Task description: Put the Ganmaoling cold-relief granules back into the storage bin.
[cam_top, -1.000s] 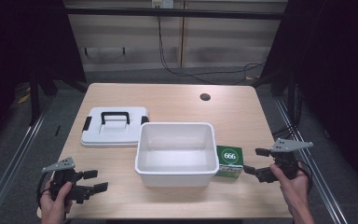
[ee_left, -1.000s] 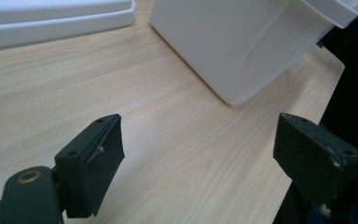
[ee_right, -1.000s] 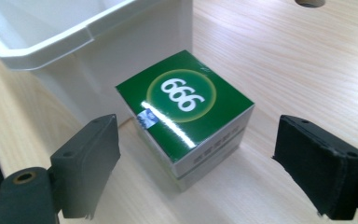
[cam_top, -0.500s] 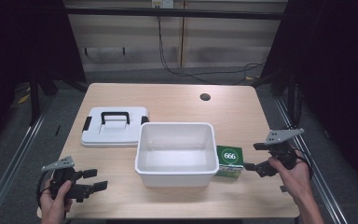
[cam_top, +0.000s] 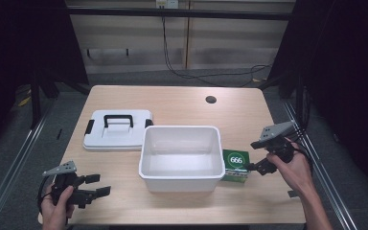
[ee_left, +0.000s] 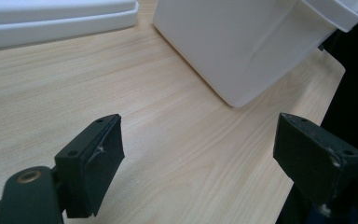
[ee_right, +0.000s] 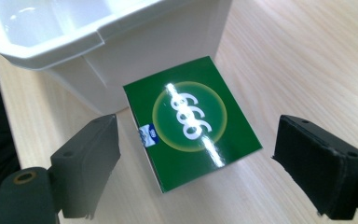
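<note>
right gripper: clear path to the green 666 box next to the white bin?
Probably yes. The right gripper hangs open just beside the green cardboard box marked 666, which lies between its spread jaws with nothing on top. One catch: the box sits against the wall of the white plastic bin, so that side is tight.

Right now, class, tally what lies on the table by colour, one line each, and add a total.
White: 2, the open tub and its lid, whose handle and clips are black
Green: 1, the box marked 666 beside the tub
Total: 3
The two grippers are held in the hands and not counted.
</note>
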### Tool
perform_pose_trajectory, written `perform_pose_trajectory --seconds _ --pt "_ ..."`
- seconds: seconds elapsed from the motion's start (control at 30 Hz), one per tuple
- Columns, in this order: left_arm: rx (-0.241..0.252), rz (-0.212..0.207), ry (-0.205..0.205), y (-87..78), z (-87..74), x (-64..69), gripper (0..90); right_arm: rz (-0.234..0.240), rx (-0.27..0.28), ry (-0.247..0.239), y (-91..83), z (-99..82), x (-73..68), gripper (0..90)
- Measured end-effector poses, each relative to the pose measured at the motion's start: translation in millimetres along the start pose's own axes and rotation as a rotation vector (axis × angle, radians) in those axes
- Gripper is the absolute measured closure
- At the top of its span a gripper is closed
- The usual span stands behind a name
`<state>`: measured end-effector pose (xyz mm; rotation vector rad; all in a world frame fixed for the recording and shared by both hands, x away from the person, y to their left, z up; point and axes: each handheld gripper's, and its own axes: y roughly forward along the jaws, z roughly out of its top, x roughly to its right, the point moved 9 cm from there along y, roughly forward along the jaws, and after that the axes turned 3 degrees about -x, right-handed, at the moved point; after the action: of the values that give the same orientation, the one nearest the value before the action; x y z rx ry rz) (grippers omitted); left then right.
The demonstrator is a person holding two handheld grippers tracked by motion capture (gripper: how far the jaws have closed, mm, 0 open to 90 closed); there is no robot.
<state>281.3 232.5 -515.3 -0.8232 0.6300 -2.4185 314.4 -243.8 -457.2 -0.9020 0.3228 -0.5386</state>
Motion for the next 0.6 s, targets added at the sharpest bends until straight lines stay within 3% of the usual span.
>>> perform_pose_trajectory --seconds 0.1,0.17,0.3,0.4,0.5,0.6 --pt "0.002 0.001 -0.002 -0.2 -0.2 0.6 16.0 0.013 -0.026 -0.009 2.6 3.1 2.2 13.4" --pt "0.006 0.001 -0.002 -0.5 0.1 0.5 16.0 0.02 -0.074 -0.008 4.3 3.7 2.8 13.5" --pt "0.004 -0.001 0.0 -0.4 -0.1 1.2 16.0 0.033 -0.114 0.025 5.0 7.1 1.5 14.1" --pt "0.005 0.002 -0.001 -0.6 0.1 0.6 16.0 0.059 -0.149 -0.01 6.2 7.8 -0.5 13.6" --pt "0.002 0.0 -0.001 -0.4 0.0 0.1 16.0 0.024 -0.175 -0.044 8.2 7.8 5.3 13.9" --pt "-0.003 -0.004 0.002 0.2 -0.1 0.3 16.0 0.029 -0.186 -0.055 9.1 8.3 6.9 13.3"
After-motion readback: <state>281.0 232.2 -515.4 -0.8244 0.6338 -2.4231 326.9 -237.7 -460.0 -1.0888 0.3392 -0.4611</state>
